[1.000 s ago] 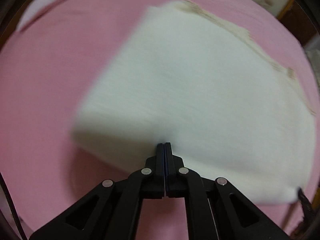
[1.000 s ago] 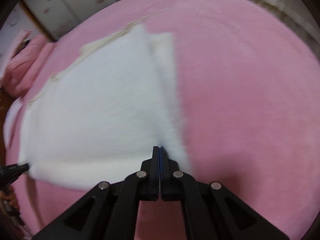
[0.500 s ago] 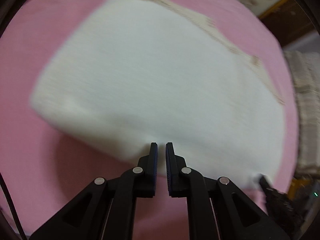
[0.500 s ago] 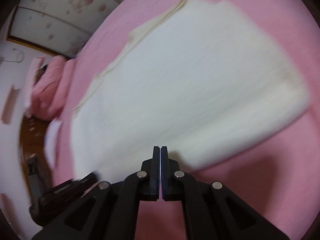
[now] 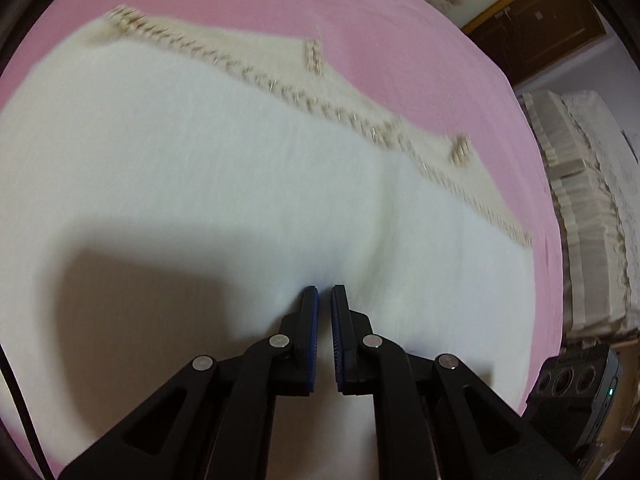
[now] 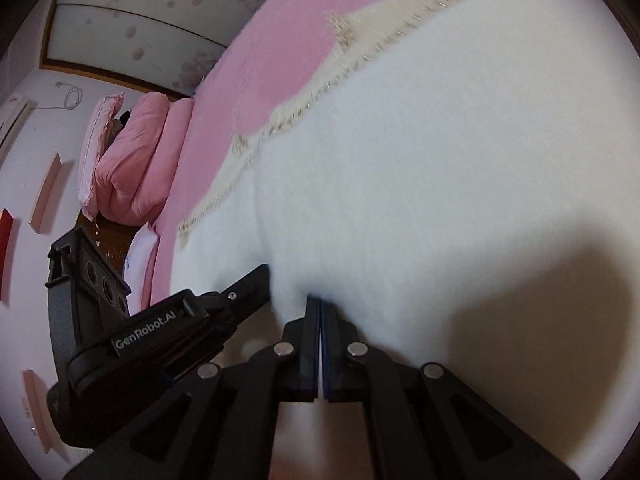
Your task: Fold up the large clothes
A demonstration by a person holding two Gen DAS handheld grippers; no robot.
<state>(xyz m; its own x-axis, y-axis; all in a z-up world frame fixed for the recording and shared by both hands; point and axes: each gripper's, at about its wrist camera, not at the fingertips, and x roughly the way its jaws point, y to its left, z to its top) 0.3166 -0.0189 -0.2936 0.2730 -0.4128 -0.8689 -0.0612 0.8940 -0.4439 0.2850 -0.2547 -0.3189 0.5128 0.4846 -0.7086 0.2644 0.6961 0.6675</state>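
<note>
Since a second ago, both grippers have swung in over the white garment (image 5: 248, 184), which now fills most of each view where earlier its folded edge and much pink bedding showed.

From the left wrist, the left gripper (image 5: 325, 292) has its fingers parted by a narrow slit, where a second ago they were pressed together. Nothing is visibly pinched between them; they sit just over the near part of the cloth. The garment lies flat on the pink bed (image 5: 240, 8), its beige fringed trim (image 5: 280, 84) running along the far edge, toward the right. The right gripper's body (image 5: 576, 380) shows at the near right corner. Risk here: with the fingers slack, a drag across the cloth could rumple the top layer and undo the fold.

From the right wrist, the right gripper (image 6: 321, 300) is clenched tight, fingertips at the cloth; whether a thin layer is caught between them I cannot tell. The left gripper (image 6: 168, 320) lies just to its left, at the near left edge of the garment (image 6: 440, 160), and pink pillows (image 6: 128, 160) sit far left. If the right fingers do hold cloth while the left ones have let go, pulling would lift one side only and skew the fold. The two grippers are also close enough to collide.
</note>
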